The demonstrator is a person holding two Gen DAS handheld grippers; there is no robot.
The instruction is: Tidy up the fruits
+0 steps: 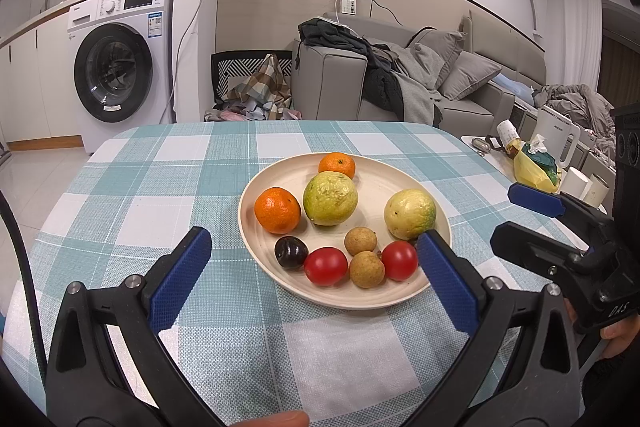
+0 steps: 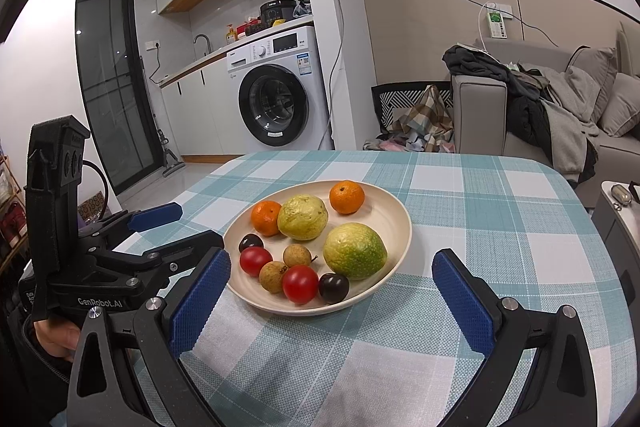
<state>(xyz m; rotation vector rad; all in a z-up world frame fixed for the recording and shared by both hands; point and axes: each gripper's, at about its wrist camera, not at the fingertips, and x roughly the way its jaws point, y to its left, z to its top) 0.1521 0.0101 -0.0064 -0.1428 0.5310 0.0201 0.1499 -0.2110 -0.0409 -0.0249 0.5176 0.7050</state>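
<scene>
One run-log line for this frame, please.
fruits all on plate | left gripper open, empty | right gripper open, empty | checked table

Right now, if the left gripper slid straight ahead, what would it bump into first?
Probably the near rim of the cream plate. The open left gripper points at it, and the plate sits between its fingers. Just behind the rim lie a red cherry tomato and a dark plum. Height above the table is unclear.
</scene>
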